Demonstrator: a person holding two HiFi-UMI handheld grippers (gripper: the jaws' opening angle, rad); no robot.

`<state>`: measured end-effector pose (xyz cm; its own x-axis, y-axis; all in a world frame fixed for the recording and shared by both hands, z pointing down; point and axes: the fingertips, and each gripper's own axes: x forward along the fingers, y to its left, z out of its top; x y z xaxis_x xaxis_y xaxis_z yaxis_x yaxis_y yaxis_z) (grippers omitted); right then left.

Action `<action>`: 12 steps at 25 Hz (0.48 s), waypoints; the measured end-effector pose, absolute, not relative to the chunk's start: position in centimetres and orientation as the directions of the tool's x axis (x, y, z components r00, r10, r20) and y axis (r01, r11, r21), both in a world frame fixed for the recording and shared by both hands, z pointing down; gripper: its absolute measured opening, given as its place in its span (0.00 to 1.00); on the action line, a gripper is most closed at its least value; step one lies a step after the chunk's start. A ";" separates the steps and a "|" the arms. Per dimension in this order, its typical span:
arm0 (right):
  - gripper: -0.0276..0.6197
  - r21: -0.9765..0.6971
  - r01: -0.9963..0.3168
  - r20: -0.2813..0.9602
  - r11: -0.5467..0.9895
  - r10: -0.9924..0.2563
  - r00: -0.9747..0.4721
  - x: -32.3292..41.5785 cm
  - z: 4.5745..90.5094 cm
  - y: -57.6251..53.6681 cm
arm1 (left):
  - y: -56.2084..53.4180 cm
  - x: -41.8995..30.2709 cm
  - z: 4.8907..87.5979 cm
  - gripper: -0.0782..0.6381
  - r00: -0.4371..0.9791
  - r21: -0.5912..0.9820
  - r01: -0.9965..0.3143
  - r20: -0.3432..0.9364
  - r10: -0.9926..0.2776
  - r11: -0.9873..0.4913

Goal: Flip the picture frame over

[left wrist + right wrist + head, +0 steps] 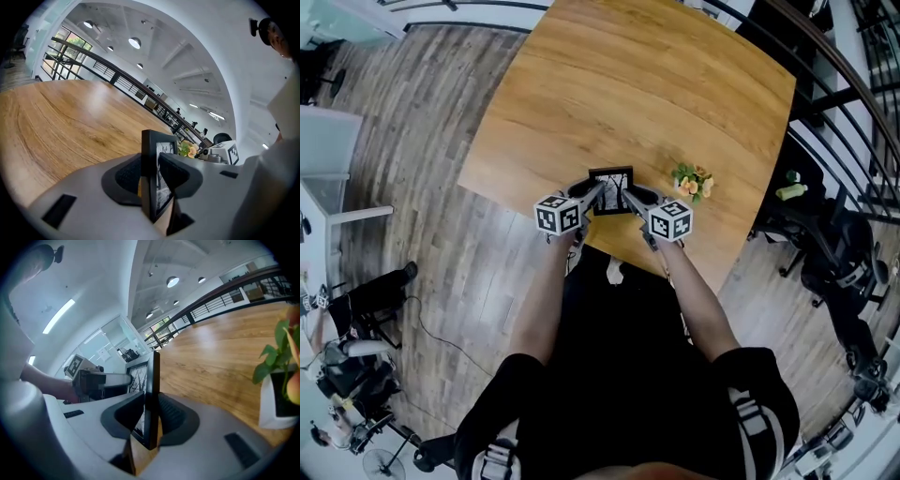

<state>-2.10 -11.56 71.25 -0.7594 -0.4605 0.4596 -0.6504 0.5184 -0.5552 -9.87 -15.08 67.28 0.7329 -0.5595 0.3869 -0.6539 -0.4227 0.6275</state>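
A small black picture frame (611, 190) with a black-and-white print stands upright on edge near the front of the wooden table (628, 84). My left gripper (595, 193) straddles its left side. In the left gripper view the frame (150, 154) stands between the jaws; a sliver of table shows between one pad and the frame's back, so the jaws stand open around it. My right gripper (628, 196) is shut on the frame's right side. In the right gripper view both pads press against the frame (153, 380).
A small white pot of orange flowers (692, 181) stands just right of the frame, close to the right gripper, and shows large in the right gripper view as the flower pot (276, 399). The table's front edge lies right under the grippers. Chairs and a railing stand off to the right.
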 end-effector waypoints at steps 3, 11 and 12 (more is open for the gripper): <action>0.20 -0.548 -0.670 0.470 0.501 -0.478 -0.742 -2.3 71.9 -12.3 | -16.0 -10.1 68.0 0.28 0.724 0.612 -0.670 0.412 -0.554 -0.420; 0.18 -0.528 -0.693 0.509 0.491 -0.471 -0.721 -2.3 74.6 -13.1 | -17.1 -10.6 71.6 0.31 0.685 0.569 -0.720 0.490 -0.540 -0.397; 0.19 -0.535 -0.694 0.506 0.482 -0.475 -0.720 -2.3 74.7 -13.2 | -17.3 -10.6 71.7 0.31 0.684 0.572 -0.720 0.490 -0.540 -0.393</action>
